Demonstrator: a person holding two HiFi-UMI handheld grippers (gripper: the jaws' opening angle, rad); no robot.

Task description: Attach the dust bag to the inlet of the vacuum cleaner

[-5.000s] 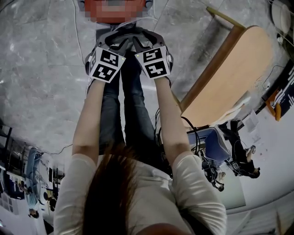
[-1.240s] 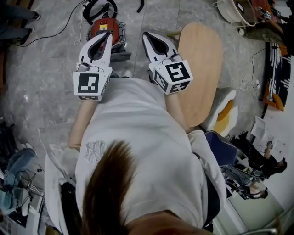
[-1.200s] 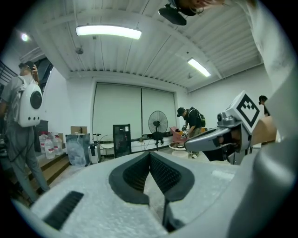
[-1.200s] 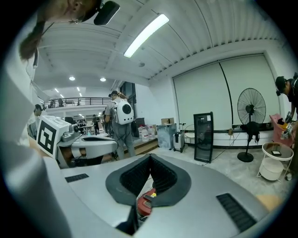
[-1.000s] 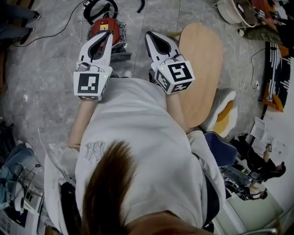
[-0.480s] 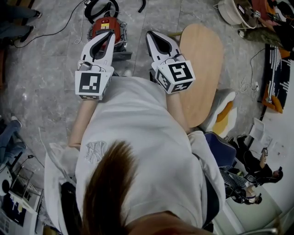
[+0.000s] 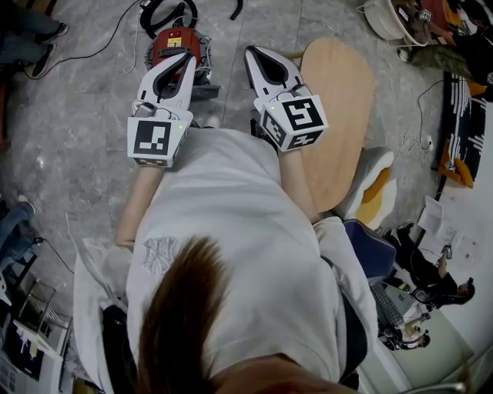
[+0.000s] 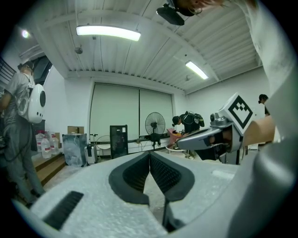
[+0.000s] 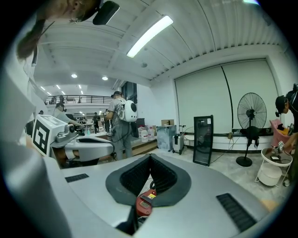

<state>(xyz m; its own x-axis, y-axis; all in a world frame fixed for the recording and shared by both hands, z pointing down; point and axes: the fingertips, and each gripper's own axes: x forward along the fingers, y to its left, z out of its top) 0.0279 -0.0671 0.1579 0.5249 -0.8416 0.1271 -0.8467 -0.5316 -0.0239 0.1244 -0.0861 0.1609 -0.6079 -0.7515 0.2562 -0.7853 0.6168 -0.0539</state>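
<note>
Head view looks down over the person's shoulders at both tools held out level in front of the body. The left gripper [image 7: 185, 58] has its jaws pressed together at the tips with nothing between them, and the left gripper view confirms it: the ribbed pads [image 8: 160, 171] meet at the tip and enclose only a hollow. The right gripper [image 7: 251, 54] is closed in the same way and carries nothing. In the right gripper view the vacuum cleaner [image 9: 145, 201] shows through the hollow behind the closed tips, well below on the floor and not touched.

The two tools lie side by side with a gap between them. The red vacuum cleaner [image 7: 174, 46] sits on the floor just past the left gripper's tip, its black hose [image 7: 165, 14] coiled beyond it. The right gripper runs close beside the left edge of an oval wooden table [image 7: 339, 115]. Open grey stone floor [image 7: 69, 123] spreads to the left of the left gripper, crossed by a thin cable [image 7: 98, 51]. A standing fan [image 9: 251, 114] is far across the room.
</note>
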